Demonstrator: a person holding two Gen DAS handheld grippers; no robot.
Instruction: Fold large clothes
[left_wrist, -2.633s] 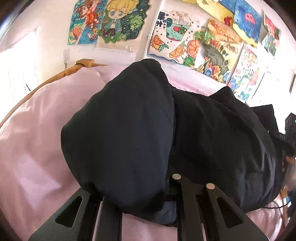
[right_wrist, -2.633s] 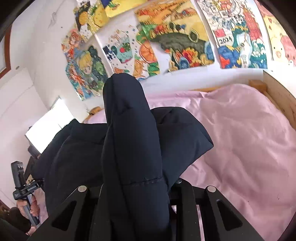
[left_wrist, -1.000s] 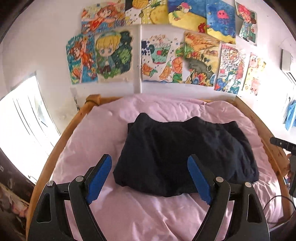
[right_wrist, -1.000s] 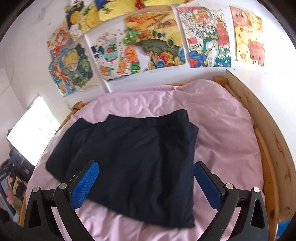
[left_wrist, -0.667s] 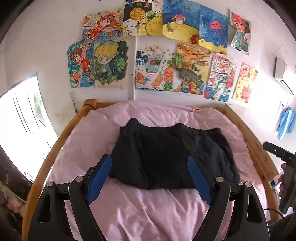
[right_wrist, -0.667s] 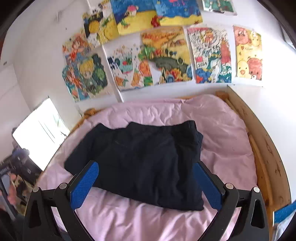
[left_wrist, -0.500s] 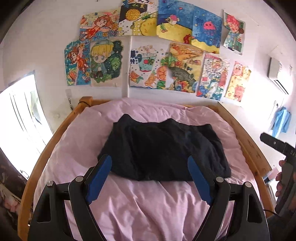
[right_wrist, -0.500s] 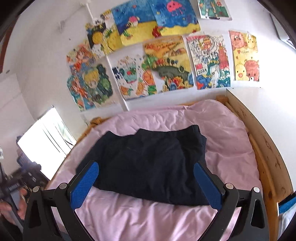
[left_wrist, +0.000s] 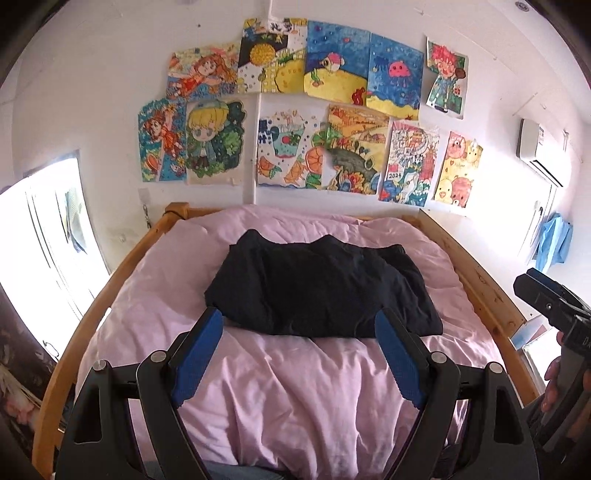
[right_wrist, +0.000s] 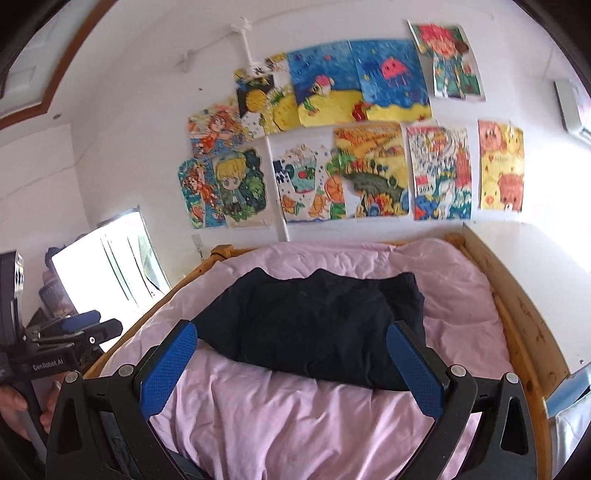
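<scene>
1. Released since the earlier frames, the dark garment (left_wrist: 317, 291) now lies folded mid-bed on the pink duvet (left_wrist: 295, 387).
2. Left gripper (left_wrist: 299, 354) and right gripper (right_wrist: 291, 363) have both drawn back, jaws wide, holding nothing.
3. Risk: the puffy layers may spring open unpressed.
4. Risk: the soft, rumpled duvet could let the bundle slump.

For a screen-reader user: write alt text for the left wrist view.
A dark folded garment lies on a pink-covered bed with a wooden frame. The open left gripper frames it from below, holding nothing. Colourful children's drawings cover the white wall behind.
</scene>
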